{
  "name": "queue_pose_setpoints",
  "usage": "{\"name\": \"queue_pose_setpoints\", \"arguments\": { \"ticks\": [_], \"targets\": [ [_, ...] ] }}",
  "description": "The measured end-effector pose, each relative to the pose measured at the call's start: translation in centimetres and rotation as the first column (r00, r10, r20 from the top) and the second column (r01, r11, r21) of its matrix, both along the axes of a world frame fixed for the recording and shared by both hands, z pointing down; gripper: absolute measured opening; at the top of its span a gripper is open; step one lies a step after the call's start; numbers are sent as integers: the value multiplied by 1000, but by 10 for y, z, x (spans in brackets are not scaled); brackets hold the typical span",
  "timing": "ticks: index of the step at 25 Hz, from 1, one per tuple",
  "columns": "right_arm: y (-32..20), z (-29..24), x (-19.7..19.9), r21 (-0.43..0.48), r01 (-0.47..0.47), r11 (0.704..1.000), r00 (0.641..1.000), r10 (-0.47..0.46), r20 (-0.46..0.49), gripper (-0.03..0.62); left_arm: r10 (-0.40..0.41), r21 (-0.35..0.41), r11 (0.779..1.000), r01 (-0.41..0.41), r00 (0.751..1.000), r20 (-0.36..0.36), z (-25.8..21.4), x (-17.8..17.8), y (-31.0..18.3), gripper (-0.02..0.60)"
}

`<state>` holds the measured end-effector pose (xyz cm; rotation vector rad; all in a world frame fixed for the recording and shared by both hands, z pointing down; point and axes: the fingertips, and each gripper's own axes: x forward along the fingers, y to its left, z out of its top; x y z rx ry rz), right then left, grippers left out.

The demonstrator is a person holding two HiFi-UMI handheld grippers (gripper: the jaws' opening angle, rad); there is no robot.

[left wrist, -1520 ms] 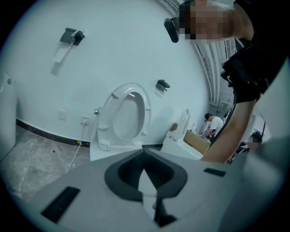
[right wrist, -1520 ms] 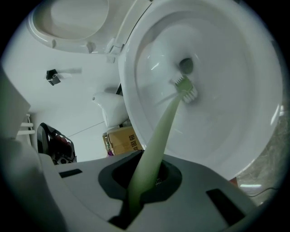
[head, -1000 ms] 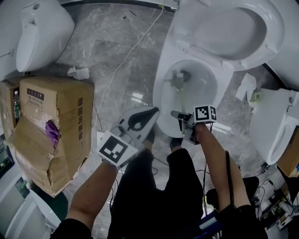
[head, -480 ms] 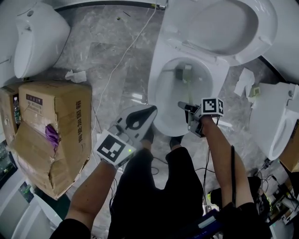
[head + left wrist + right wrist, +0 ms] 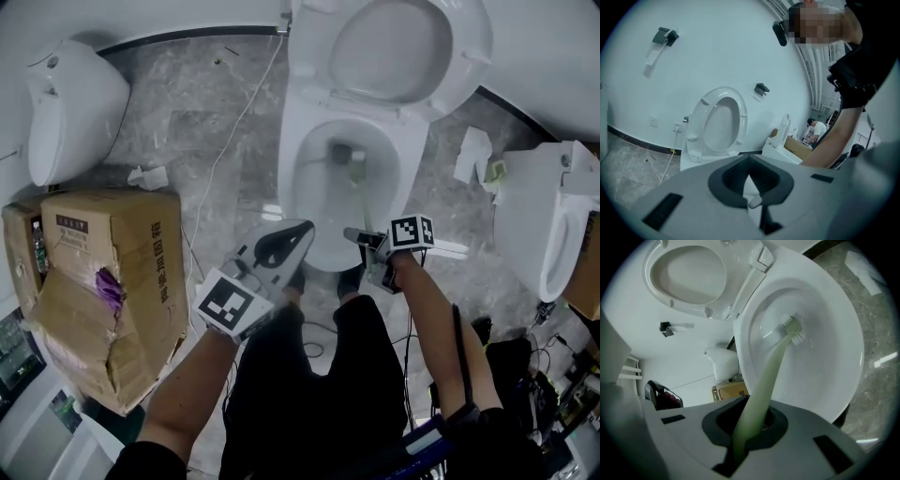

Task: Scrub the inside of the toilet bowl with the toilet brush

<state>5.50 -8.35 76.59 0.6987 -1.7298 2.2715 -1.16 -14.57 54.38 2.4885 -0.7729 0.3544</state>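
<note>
Two grippers show in the head view. The right gripper (image 5: 364,238) hangs over the near rim of the bowl (image 5: 302,202), and the pale green brush (image 5: 359,199) runs straight ahead from its jaws, down into the bowl. The left gripper (image 5: 302,227) sits beside it at the bowl's near left edge, its tips together and touching nothing. The lid (image 5: 394,47) stands raised beyond both, and a box (image 5: 112,253) lies well off to the left.

In the left gripper view, the left gripper (image 5: 751,187) has its jaws closed on each other, with nothing in the opening between them. Past them are only the raised lid (image 5: 719,122) and the wall.

In the right gripper view, the right gripper (image 5: 749,430) has its jaws clamped on the brush (image 5: 766,376) low on its handle. The bristles (image 5: 797,331) lie far ahead of the jaws, against the inner wall of the bowl (image 5: 834,362) and partway down it.

Scrubbing looks to be under way. To do it well, the clamp should be firm enough that the handle does not twist or slip. The bristles should be pressed flat to the porcelain and swept round the whole wall, then up under the rim, with short strokes so that nothing flicks out. The idle left gripper is best held off the rim.
</note>
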Motion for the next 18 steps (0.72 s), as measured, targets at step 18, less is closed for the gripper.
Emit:
{"name": "queue_pose_setpoints", "arguments": {
  "ticks": [18],
  "targets": [
    [45, -120, -12, 84, 59, 995, 996, -64, 56, 11, -28, 94, 995, 28, 1000, -8, -91, 2, 7, 9]
  ]
}}
